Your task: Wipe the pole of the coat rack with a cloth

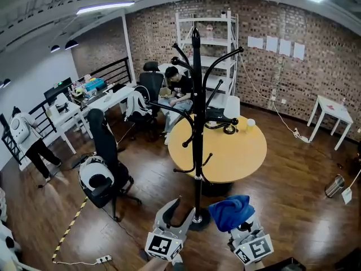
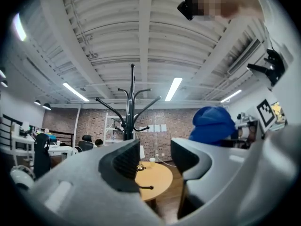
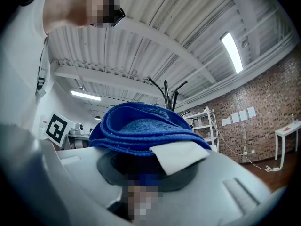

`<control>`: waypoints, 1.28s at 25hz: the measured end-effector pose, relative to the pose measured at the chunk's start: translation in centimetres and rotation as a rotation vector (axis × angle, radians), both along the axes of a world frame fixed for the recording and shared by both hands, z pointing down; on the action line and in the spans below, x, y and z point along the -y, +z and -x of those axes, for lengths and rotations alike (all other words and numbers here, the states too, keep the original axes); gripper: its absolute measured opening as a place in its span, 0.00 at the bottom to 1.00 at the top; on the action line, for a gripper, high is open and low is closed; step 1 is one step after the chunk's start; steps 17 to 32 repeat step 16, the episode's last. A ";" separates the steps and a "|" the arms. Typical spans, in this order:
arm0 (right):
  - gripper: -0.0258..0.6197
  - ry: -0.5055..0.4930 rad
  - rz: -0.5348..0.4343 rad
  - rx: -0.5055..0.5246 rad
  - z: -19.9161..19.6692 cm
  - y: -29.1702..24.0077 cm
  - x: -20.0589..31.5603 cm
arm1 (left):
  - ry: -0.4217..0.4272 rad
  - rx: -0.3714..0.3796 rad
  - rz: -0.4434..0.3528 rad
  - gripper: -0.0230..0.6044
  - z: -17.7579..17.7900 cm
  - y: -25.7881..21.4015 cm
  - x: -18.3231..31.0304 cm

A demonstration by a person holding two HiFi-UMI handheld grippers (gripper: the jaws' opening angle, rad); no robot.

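A tall black coat rack (image 1: 196, 123) stands on the wood floor in front of me, its pole rising from a round base (image 1: 199, 219). My left gripper (image 1: 172, 216) is open just left of the base, nothing between its jaws. My right gripper (image 1: 240, 224) sits just right of the base, shut on a folded blue cloth (image 1: 231, 212). In the right gripper view the blue cloth (image 3: 141, 128) fills the jaws, a white label (image 3: 181, 153) hanging off it. The left gripper view shows the coat rack (image 2: 130, 105) beyond the open left gripper (image 2: 153, 161), with the blue cloth (image 2: 212, 125) at right.
A round yellow table (image 1: 225, 148) stands right behind the rack. A black office chair (image 1: 104, 174) is at left, with desks and a seated person (image 1: 179, 95) beyond. A white shelf (image 1: 211, 44) and a small white table (image 1: 333, 114) line the brick wall.
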State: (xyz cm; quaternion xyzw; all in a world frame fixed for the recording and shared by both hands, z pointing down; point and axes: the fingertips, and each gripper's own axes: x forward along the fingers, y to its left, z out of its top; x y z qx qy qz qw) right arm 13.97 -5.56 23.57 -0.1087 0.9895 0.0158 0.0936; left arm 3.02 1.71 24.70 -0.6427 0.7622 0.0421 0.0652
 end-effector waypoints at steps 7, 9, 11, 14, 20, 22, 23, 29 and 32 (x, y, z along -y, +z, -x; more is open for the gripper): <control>0.20 0.051 -0.013 -0.027 -4.6 1.4 -0.8 | -0.042 0.023 0.020 0.29 -4.6 0.7 -1.8; 0.20 0.051 -0.017 -0.028 -6.0 1.5 -1.0 | -0.045 0.019 0.013 0.22 -5.7 0.7 -2.1; 0.20 0.060 -0.024 -0.029 -7.7 1.6 -1.1 | -0.041 0.015 0.013 0.16 -7.3 0.8 -2.1; 0.20 0.074 -0.028 -0.027 -10.7 1.7 -1.1 | -0.040 0.006 0.031 0.14 -9.9 1.5 -2.0; 0.20 0.077 -0.023 -0.024 -12.6 1.7 -1.1 | -0.033 -0.007 0.043 0.14 -11.6 1.9 -1.8; 0.20 0.077 -0.023 -0.024 -12.6 1.7 -1.1 | -0.033 -0.007 0.043 0.14 -11.6 1.9 -1.8; 0.20 0.077 -0.023 -0.024 -12.6 1.7 -1.1 | -0.033 -0.007 0.043 0.14 -11.6 1.9 -1.8; 0.20 0.077 -0.023 -0.024 -12.6 1.7 -1.1 | -0.033 -0.007 0.043 0.14 -11.6 1.9 -1.8; 0.20 0.077 -0.023 -0.024 -12.6 1.7 -1.1 | -0.033 -0.007 0.043 0.14 -11.6 1.9 -1.8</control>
